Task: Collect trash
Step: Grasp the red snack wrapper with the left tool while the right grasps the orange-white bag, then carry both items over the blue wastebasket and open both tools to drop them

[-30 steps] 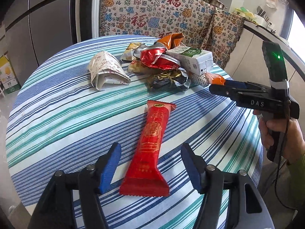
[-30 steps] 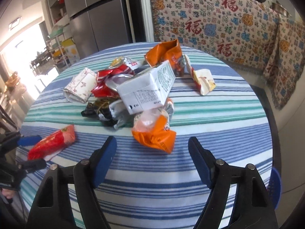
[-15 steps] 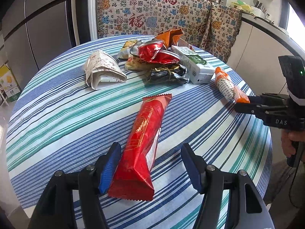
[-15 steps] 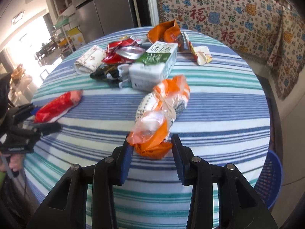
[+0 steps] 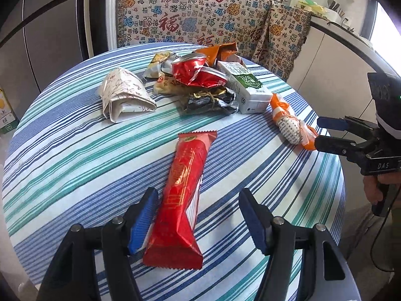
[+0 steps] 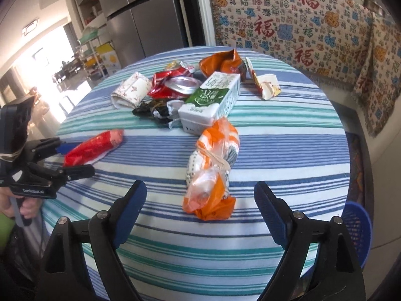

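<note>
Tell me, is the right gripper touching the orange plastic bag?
Apart. The right wrist view shows the right gripper opening, striped cloth visible between each pad and the orange plastic bag.

Both grippers are black with ribbed blue pads and silver screws at the finger joints. The right gripper (image 5: 325, 133) is marked "DAS" in white, carries a green light on its upper block, and trails a thin black cable. The left gripper (image 6: 72, 159) reads "GenRobot.AI"; below it shows a green sleeve (image 6: 5, 228).
</note>
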`<state>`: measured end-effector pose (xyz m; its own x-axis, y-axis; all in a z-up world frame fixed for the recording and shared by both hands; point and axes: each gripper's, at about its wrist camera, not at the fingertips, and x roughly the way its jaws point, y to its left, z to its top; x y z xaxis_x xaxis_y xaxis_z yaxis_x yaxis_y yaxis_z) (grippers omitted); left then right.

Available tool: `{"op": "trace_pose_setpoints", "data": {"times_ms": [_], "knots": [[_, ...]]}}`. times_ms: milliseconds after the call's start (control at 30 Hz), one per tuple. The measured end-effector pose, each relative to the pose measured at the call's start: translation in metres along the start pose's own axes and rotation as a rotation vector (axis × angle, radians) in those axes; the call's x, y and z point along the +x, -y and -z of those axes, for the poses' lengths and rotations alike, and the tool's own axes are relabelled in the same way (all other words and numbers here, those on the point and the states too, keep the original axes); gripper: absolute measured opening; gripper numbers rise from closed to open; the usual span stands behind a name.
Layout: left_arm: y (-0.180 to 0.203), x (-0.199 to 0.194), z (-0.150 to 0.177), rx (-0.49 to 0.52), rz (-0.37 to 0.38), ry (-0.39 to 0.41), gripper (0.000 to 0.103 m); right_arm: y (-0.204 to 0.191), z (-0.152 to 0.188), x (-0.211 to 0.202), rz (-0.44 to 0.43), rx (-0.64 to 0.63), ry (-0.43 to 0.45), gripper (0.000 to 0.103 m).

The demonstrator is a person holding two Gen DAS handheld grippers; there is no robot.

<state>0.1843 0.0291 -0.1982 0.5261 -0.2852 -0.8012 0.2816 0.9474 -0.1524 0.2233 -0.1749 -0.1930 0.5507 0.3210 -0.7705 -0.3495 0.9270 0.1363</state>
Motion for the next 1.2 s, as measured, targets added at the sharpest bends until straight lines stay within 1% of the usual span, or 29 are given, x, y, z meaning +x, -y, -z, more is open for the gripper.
{"op": "trace_pose_setpoints", "data": {"times_ms": [33,167,267,367,400,433,467,500,533,567,667,733,967,1200], "knots": [[0.002,0.002,-0.004,0.022,-0.001,-0.018,0.068,-0.001,-0.004,0.002,0.001,0.006,-0.001,0.089],[0.013,0.013,-0.014,0.122,-0.059,-0.048,0.068,-0.002,-0.016,0.013,0.016,0.025,-0.018,0.088],[0.015,0.02,-0.016,0.127,-0.057,-0.069,0.068,0.002,-0.021,0.023,0.039,0.062,-0.045,0.086],[0.017,0.025,-0.017,0.132,-0.062,-0.08,0.068,0.005,-0.023,0.031,0.035,0.084,-0.074,0.077],[0.018,0.025,-0.016,0.135,-0.067,-0.078,0.067,0.005,-0.022,0.034,0.03,0.084,-0.092,0.067],[0.019,0.025,-0.016,0.138,-0.073,-0.077,0.057,0.005,-0.021,0.037,0.027,0.081,-0.117,0.05],[0.019,0.025,-0.015,0.14,-0.076,-0.079,0.048,0.004,-0.019,0.039,0.035,0.077,-0.136,0.045],[0.019,0.026,-0.015,0.136,-0.074,-0.084,0.028,0.005,-0.018,0.037,0.038,0.085,-0.137,0.043],[0.018,0.025,-0.015,0.126,-0.069,-0.079,0.023,0.006,-0.017,0.034,0.034,0.096,-0.133,0.043],[0.016,0.023,-0.015,0.108,-0.06,-0.074,0.02,0.006,-0.015,0.03,0.026,0.099,-0.124,0.042],[0.011,0.016,-0.014,0.056,-0.039,-0.052,0.016,0.004,-0.014,0.015,0.01,0.09,-0.087,0.042],[0.01,0.011,-0.013,0.036,-0.033,-0.035,0.015,0.003,-0.012,0.008,0.008,0.09,-0.072,0.042],[0.022,-0.005,-0.013,-0.008,-0.02,0.019,0.014,0.003,-0.003,0.001,0.0,0.085,-0.064,0.042],[0.037,-0.007,-0.02,-0.014,-0.054,0.044,0.012,0.006,0.001,-0.005,-0.001,0.091,-0.047,0.042]]}}
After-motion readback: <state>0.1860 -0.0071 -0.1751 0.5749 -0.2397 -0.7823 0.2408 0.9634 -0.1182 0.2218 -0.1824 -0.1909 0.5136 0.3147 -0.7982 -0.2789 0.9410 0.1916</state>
